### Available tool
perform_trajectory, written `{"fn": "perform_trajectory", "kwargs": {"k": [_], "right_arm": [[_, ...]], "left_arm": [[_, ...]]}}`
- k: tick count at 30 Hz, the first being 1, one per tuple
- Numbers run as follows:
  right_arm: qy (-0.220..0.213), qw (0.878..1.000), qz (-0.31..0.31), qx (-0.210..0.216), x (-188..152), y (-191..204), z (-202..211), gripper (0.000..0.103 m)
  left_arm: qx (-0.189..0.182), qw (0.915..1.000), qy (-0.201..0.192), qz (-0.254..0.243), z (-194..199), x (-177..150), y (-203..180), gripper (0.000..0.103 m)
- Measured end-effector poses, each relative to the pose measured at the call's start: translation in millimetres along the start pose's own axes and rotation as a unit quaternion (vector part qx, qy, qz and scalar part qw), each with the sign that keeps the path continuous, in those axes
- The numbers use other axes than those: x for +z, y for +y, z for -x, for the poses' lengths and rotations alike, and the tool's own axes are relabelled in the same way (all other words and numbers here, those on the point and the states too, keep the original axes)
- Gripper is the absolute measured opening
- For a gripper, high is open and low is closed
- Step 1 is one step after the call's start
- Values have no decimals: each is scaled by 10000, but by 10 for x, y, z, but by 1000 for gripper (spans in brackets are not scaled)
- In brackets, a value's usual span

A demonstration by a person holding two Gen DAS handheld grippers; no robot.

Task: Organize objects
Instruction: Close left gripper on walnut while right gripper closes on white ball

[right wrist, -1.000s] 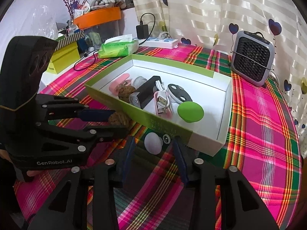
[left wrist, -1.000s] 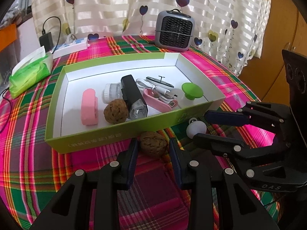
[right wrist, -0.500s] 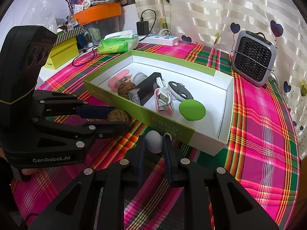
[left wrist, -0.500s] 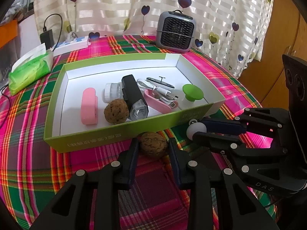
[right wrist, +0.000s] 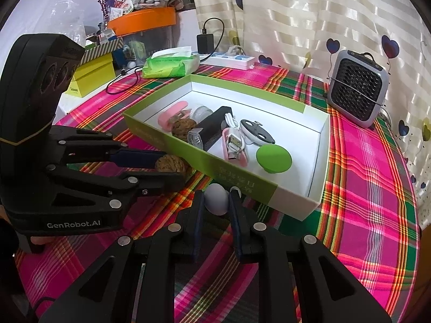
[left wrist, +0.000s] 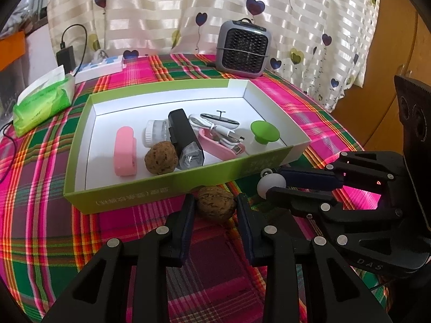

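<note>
A walnut (left wrist: 215,204) is held between the fingers of the left hand-held gripper (left wrist: 214,206), whose pads are seen pressed against its two sides; it rests on the plaid surface (left wrist: 80,242), directly ahead of that gripper and just short of the near wall of the green box (left wrist: 150,193). A small white ball-shaped object (right wrist: 216,198) is clamped in the nearly closed right hand-held gripper (right wrist: 216,202), likewise straight ahead of it and just before the same wall, to the right of the walnut as the left gripper looks.

The coming move is judged to turn on one relation: the box lies forward of and beyond both grippers, with its near wall standing between each held thing and the white floor inside. Each thing would therefore have to be lifted over that wall before being carried forward. The box's long axis runs across the line along which the left gripper points, so the wall is met broadside. Neither gripper is clearly nearer; each already holds its own thing. A second walnut (left wrist: 161,161) is seen lying inside, just behind the wall.
</note>
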State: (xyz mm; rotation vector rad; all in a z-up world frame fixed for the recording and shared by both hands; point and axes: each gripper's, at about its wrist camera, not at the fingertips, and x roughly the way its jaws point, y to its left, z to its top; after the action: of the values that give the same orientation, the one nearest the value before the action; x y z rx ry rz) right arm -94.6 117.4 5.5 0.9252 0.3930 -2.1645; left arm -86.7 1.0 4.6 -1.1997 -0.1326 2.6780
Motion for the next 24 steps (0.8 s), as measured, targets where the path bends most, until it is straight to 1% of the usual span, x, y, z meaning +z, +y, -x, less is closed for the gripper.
{"fn": "perform_trajectory", "kwargs": {"k": [9,24], "right_arm": [[-23,10000,25,60,-19,35,17,19],[-206,9996,-30,178,-26,49,83,19]], "left_arm": [[59,10000,-58,-38,30,-8,-23,29],[93,9998,-159,-91,103,-6,-40,29]]}}
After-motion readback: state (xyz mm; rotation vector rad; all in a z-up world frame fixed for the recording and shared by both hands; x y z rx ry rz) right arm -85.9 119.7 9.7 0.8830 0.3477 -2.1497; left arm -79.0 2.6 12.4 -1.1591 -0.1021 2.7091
